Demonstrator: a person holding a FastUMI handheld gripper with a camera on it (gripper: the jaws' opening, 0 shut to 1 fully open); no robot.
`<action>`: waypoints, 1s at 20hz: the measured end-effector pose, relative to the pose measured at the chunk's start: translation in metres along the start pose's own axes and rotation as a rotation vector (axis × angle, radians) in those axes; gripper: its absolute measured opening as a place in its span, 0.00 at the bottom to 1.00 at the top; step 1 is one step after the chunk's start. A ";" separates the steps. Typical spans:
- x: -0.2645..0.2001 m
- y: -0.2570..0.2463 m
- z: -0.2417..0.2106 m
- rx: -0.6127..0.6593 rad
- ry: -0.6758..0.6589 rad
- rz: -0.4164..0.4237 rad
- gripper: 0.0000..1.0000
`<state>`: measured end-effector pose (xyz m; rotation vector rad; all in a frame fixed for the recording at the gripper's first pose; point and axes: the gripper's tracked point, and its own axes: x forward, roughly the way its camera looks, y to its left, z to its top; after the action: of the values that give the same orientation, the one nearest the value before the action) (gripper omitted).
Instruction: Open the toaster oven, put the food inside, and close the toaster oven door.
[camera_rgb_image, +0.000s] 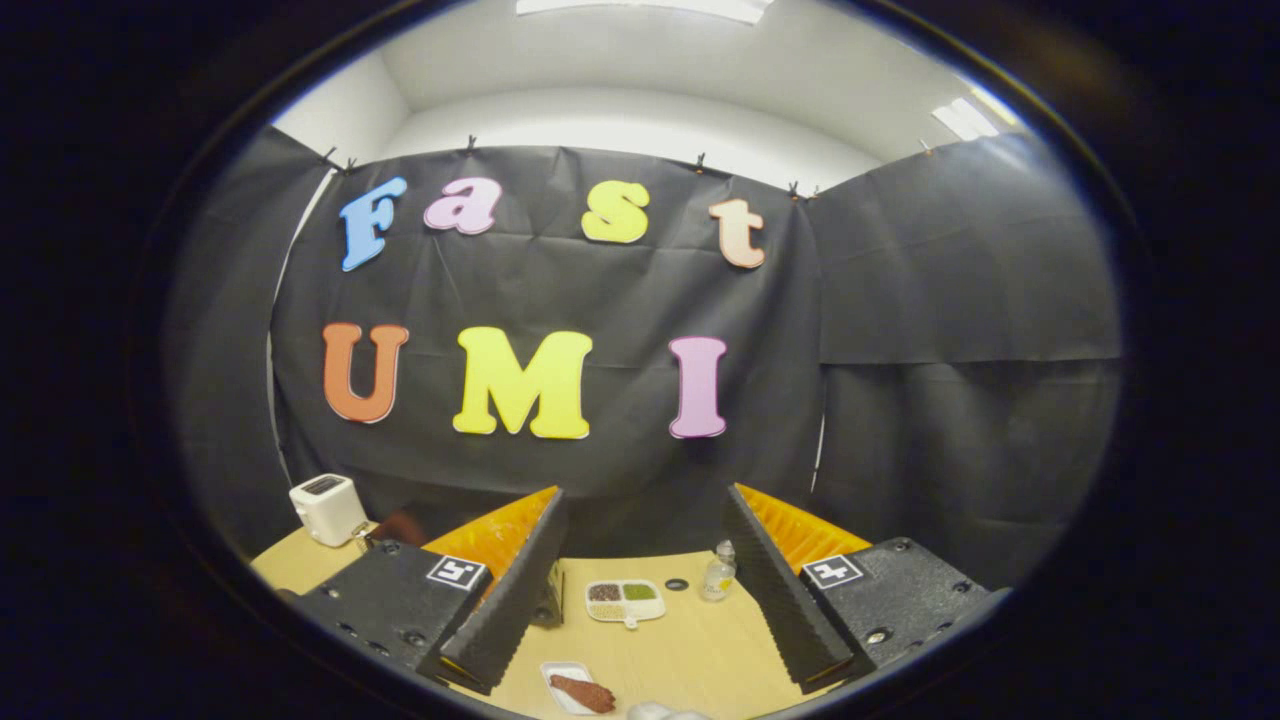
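Observation:
My gripper (645, 497) is held high above a wooden table (700, 650), its two fingers wide apart and nothing between them. Far below, between the fingers, a small white tray (556, 676) holds a reddish-brown piece of food (584, 693). A dark boxy thing (548, 606) peeks out from behind the left finger; I cannot tell what it is.
A divided white plate (625, 601) with brown and green portions lies mid-table, with a small black ring (676, 584) and a clear little bottle (717, 572) to its right. A white toaster (325, 508) stands at the far left corner. Black cloth walls close off the back and sides.

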<state>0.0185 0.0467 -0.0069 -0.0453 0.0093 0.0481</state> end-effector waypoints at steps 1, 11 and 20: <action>0.007 0.013 0.000 0.006 -0.001 0.016 1.00; 0.087 0.177 -0.065 0.035 0.050 0.179 1.00; 0.166 0.277 -0.192 0.023 0.225 0.184 1.00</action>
<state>0.1694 0.3218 -0.2131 -0.0269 0.2388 0.2270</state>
